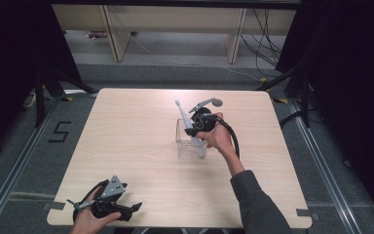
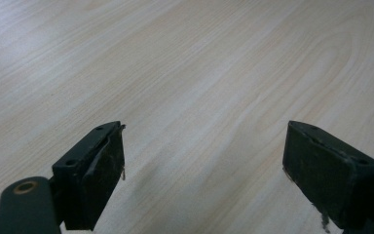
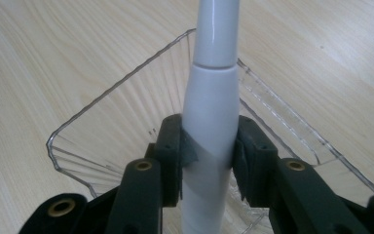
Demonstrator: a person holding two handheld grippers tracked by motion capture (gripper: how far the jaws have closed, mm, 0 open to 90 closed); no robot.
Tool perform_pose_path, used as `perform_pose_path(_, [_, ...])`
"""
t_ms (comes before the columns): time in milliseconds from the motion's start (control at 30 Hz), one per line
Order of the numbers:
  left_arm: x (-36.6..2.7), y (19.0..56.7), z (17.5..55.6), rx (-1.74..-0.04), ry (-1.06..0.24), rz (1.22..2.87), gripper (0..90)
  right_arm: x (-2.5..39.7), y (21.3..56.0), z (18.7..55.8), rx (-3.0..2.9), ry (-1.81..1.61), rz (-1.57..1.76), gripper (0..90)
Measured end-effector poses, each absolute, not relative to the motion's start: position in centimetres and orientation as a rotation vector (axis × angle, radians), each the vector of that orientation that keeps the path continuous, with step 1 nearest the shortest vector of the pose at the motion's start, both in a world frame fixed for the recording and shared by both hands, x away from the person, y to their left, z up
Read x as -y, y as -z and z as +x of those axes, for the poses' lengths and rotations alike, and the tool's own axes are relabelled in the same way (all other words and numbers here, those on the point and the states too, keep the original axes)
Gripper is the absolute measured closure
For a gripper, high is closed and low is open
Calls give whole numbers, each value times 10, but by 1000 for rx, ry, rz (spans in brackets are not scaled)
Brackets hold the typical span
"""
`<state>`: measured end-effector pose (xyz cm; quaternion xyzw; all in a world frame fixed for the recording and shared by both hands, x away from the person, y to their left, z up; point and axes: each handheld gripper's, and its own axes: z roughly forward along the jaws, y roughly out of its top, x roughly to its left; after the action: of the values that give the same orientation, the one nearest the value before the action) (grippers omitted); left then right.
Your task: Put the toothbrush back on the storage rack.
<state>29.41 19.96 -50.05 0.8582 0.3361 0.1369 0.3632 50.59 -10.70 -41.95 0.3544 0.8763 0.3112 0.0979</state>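
- Right gripper point(image 1: 195, 130): black jaws clamped on the body of an electric toothbrush point(image 1: 190, 129), one pad on each side of the handle.
- Toothbrush point(image 3: 209, 122): smooth, glossy white plastic, round in section, thick at the handle and tapering to a slim neck past a visible seam. In the high view it tilts, brush head up and toward the far side of the table, lower end down in the box.
- Box point(image 1: 181, 137): clear hard plastic, rectangular, open top, thin walls with rounded corners; it stands near the middle of the table. In the right gripper view its rim point(image 3: 102, 100) rings the toothbrush handle.
- Left gripper point(image 1: 126, 208): at the near left edge, well apart from the box. Jaws spread wide, nothing between them; worn, scuffed pads point(image 2: 109, 168) over bare tabletop.
- Table point(image 1: 126, 136): pale wood-grain laminate, matte, rounded corners.
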Motion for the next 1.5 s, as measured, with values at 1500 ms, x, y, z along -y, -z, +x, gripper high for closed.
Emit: perform_pose_path(1500, [-199,501,293,-870,-349,2201,147,105,400,493,-2535,-965,976,588])
